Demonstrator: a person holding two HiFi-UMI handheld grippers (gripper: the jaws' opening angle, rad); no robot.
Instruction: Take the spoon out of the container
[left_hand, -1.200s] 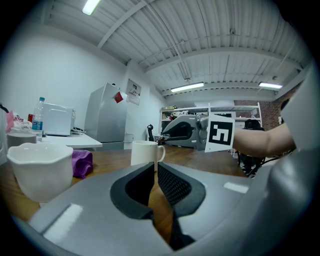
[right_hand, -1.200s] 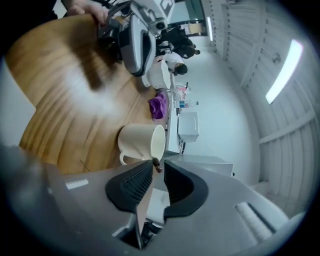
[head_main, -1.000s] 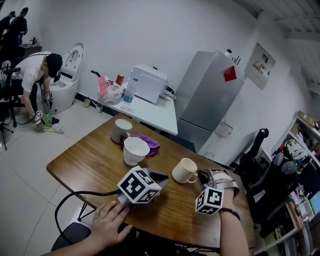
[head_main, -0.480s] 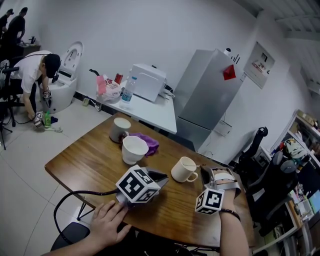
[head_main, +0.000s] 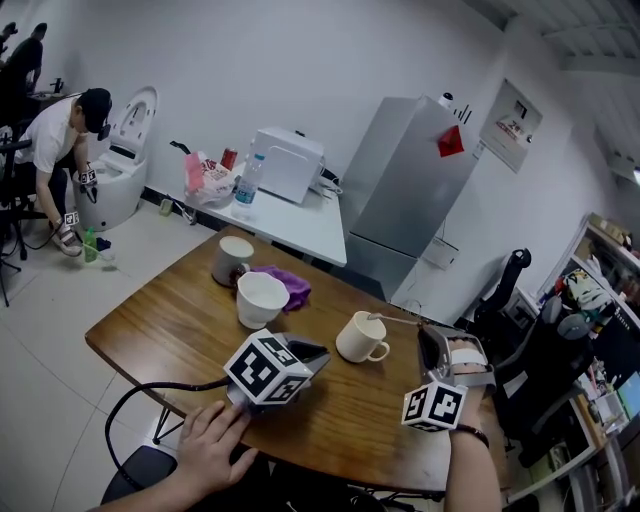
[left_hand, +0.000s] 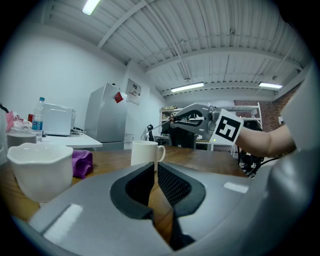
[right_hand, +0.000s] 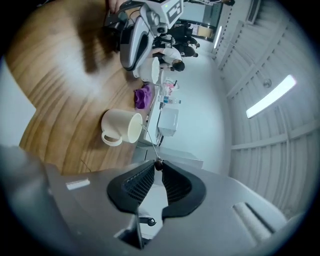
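Two grippers over wooden surface (head_main: 160, 320). L gripper (head_main: 312, 352) rests beside white bowl (head_main: 262, 297), jaws together, empty. Cream mug (head_main: 356, 338) centre. Spoon (head_main: 398, 321) bowl end prob. just above mug rim, thin handle pinched in R gripper (head_main: 428, 335).

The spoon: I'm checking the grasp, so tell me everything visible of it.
The spoon is a thin, wire-like metal stem ending in a small dark knob. The right claw is shut on that knob at its tips. The stem slants through the air to the mouth of the cream mug, where its far end lies. Its bowl cannot be made out.
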